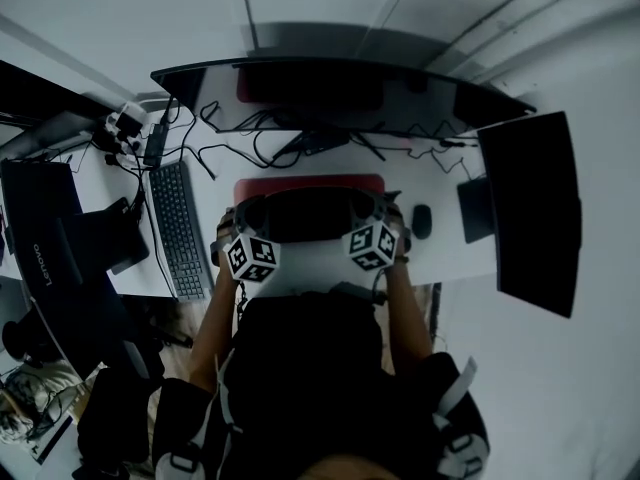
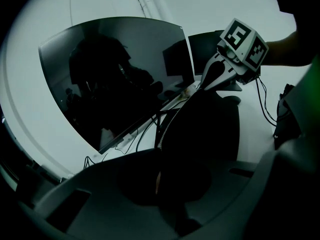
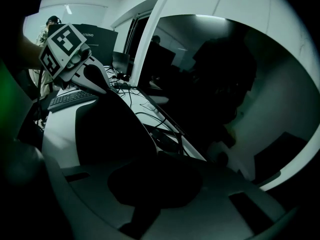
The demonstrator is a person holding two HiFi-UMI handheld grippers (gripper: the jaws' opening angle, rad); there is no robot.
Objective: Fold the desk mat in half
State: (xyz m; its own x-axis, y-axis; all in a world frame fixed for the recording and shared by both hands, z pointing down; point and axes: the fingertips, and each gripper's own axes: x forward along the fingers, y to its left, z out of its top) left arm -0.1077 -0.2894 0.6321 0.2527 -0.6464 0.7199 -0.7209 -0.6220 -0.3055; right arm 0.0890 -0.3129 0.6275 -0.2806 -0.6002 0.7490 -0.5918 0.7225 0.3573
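The desk mat (image 1: 310, 214) lies in front of the curved monitor, its near edge lifted off the desk. Its raised part shows a black face, and a red strip (image 1: 310, 183) still lies flat behind it. My left gripper (image 1: 243, 232) is shut on the mat's near left corner, my right gripper (image 1: 383, 224) on the near right corner. In the left gripper view the black mat (image 2: 200, 129) rises out of the closed jaws of the left gripper (image 2: 159, 180). The right gripper view shows the same mat (image 3: 107, 129) running from the right gripper (image 3: 150, 185) toward the other gripper's marker cube (image 3: 62, 49).
A curved monitor (image 1: 330, 93) stands behind the mat with cables (image 1: 230, 148) under it. A keyboard (image 1: 178, 228) lies to the left, a mouse (image 1: 422, 220) and a second screen (image 1: 530, 208) to the right. A laptop (image 1: 40, 228) sits far left.
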